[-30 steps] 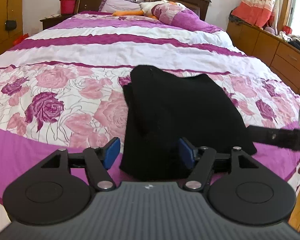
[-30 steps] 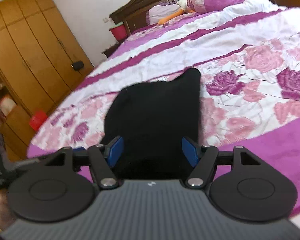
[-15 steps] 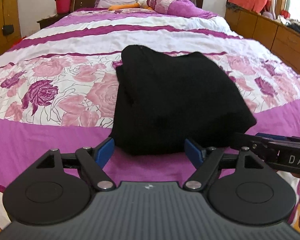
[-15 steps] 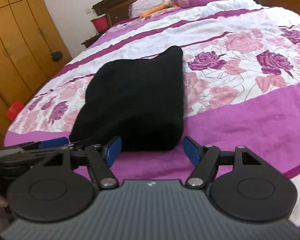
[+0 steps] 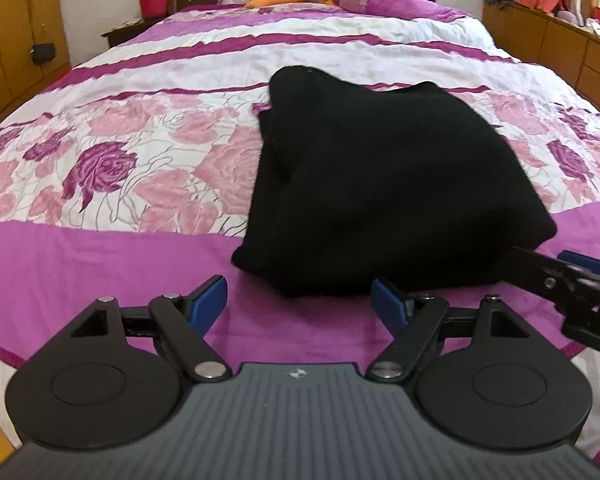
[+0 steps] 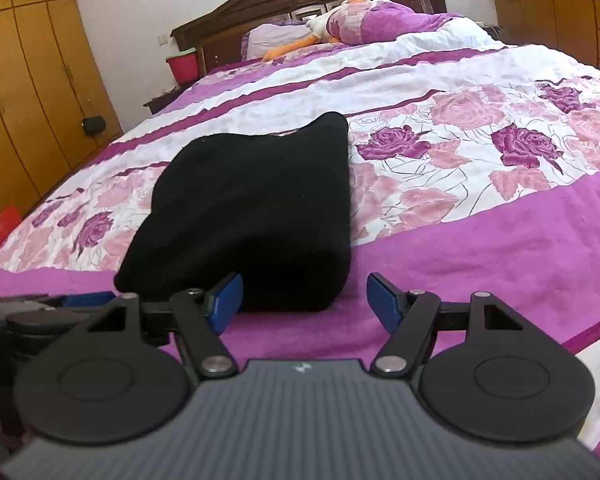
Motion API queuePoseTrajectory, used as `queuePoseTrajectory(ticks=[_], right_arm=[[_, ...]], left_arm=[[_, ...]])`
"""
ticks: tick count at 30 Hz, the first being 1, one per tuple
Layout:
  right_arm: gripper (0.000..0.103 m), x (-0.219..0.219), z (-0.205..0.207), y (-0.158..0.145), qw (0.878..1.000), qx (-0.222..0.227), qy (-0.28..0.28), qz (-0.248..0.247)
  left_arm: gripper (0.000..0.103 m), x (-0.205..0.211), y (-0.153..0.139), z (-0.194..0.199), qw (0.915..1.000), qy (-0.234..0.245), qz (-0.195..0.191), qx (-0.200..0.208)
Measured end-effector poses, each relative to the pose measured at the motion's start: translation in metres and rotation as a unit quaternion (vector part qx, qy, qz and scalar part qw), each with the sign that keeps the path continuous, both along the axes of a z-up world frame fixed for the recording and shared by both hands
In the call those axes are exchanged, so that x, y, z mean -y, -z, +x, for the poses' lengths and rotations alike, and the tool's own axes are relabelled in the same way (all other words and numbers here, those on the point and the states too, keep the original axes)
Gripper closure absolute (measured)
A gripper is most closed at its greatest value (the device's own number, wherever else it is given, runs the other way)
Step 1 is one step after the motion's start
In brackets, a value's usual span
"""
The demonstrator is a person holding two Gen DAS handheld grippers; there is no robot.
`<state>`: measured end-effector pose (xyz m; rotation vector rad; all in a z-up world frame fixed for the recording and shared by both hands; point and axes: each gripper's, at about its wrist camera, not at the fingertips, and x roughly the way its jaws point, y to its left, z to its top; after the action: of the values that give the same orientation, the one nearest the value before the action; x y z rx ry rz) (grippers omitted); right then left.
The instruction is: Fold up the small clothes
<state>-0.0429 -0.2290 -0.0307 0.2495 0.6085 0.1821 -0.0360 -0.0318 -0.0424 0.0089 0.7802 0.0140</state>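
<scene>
Bright even daylight, soft shadows, slight blur, fisheye-bent edges

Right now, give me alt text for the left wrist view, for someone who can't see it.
A folded black garment lies on a bed's pink and purple rose-patterned bedspread. The left gripper is open just short of its near edge, holding nothing. The right gripper reaches in from the right edge of the frame, beside the garment's corner.
</scene>
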Motion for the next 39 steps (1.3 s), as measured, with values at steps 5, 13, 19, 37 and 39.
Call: queuePoseTrajectory(ticks=[5,13,19,37,39], right_arm=[[0.033,-0.001,0.000,0.003,1.000,-0.006,-0.002,-0.001],[0.033,-0.004,0.002,0.010,1.000,-0.026,-0.004,-0.004],[0.033,-0.003,0.002,0.012,1.000,-0.031,-0.001,-0.001],[0.033,-0.005,0.001,0.011,1.000,-0.030,-0.005,0.000],[0.033,-0.006,0.000,0.011,1.000,-0.030,-0.006,0.000]], left_arm=[[0.020,-0.003,0.002,0.002,0.9999,-0.009,-0.004,-0.007],[0.019,0.001,0.001,0.000,1.0000,-0.002,0.002,-0.001],[0.019,0.002,0.001,-0.001,1.0000,0.001,0.000,-0.001],[0.019,0.008,0.002,-0.004,0.9999,0.012,0.003,-0.001],[0.019,0.008,0.002,-0.004,0.9999,0.012,0.002,-0.001]])
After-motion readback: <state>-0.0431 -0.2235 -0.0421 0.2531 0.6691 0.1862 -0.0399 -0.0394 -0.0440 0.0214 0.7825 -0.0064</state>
